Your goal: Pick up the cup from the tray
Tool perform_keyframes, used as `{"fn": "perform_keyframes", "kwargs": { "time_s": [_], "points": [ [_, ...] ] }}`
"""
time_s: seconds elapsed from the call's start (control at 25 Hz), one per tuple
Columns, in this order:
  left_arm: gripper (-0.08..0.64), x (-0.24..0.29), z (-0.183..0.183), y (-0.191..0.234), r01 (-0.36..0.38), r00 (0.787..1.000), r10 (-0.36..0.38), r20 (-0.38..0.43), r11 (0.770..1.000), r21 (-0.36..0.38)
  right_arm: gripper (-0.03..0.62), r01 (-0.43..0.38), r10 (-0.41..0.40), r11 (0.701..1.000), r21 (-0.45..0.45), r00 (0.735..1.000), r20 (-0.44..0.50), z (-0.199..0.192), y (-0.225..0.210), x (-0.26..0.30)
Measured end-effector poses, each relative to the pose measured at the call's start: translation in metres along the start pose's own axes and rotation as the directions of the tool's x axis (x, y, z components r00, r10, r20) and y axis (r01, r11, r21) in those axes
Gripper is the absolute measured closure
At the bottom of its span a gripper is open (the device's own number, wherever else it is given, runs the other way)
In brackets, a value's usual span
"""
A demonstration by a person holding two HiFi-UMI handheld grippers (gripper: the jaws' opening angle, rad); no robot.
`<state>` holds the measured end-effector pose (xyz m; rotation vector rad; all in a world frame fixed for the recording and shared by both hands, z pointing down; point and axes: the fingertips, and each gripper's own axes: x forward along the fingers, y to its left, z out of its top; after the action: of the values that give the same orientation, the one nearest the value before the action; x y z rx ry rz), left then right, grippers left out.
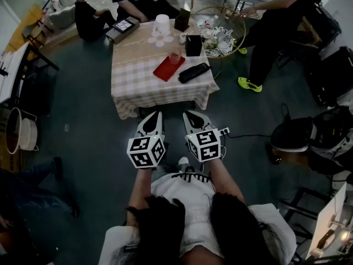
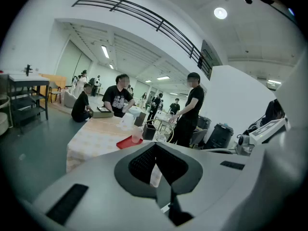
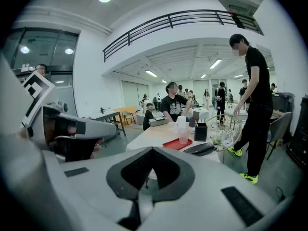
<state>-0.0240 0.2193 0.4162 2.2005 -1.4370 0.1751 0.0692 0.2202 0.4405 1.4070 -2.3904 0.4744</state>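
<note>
Cup (image 1: 175, 57) stands upright on the red tray (image 1: 163, 70), near the middle of the checked table (image 1: 138, 84). The left gripper (image 1: 149, 124) and right gripper (image 1: 195, 123) hang well short of the table's near edge, jaws pressed together and empty. Best to step closer, spread one gripper's jaws early, and approach the cup level.

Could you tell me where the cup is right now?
In the head view, the cup stands on the far corner of the red tray, mid-table, beside the black box.
</note>
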Motion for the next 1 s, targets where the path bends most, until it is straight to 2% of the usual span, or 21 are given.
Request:
{"fn": "perform_keyframes", "kwargs": {
  "time_s": [0.28,0.52,0.76,0.8,0.84,0.92,1.0],
  "points": [
    [0.554,0.003,0.012,-0.011,0.014,0.999,-0.013,0.047,1.000,-0.020,0.586,-0.005,0.005,1.000,-0.012,1.000,-0.002,-0.005,-0.008,-0.003],
    [0.554,0.006,0.004,-0.022,0.012,0.999,-0.012,0.035,1.000,-0.011,0.586,-0.011,0.011,1.000,0.006,1.000,0.012,-0.005,-0.016,-0.009],
    [0.554,0.006,-0.005,-0.022,-0.025,0.999,0.025,0.020,1.000,-0.006,0.576,-0.041,0.040,0.999,0.009,0.998,0.038,-0.001,-0.021,-0.011],
    [0.554,0.006,-0.007,-0.022,-0.031,0.999,0.031,0.019,1.000,-0.005,0.559,-0.049,0.048,0.999,0.010,0.998,0.043,-0.002,-0.021,-0.010],
    [0.554,0.006,-0.008,-0.020,-0.037,0.999,0.037,0.019,0.999,-0.005,0.517,-0.058,0.058,0.998,0.014,0.997,0.050,-0.002,-0.021,-0.010],
    [0.554,0.005,-0.010,-0.017,-0.051,0.998,0.051,0.019,0.999,-0.009,0.392,-0.072,0.071,0.997,0.017,0.995,0.071,0.001,-0.021,-0.008],
    [0.554,0.005,-0.010,-0.015,-0.066,0.998,0.066,0.020,0.998,-0.014,0.332,-0.076,0.075,0.997,0.004,0.992,0.100,0.006,-0.021,-0.008]
  ]
}}
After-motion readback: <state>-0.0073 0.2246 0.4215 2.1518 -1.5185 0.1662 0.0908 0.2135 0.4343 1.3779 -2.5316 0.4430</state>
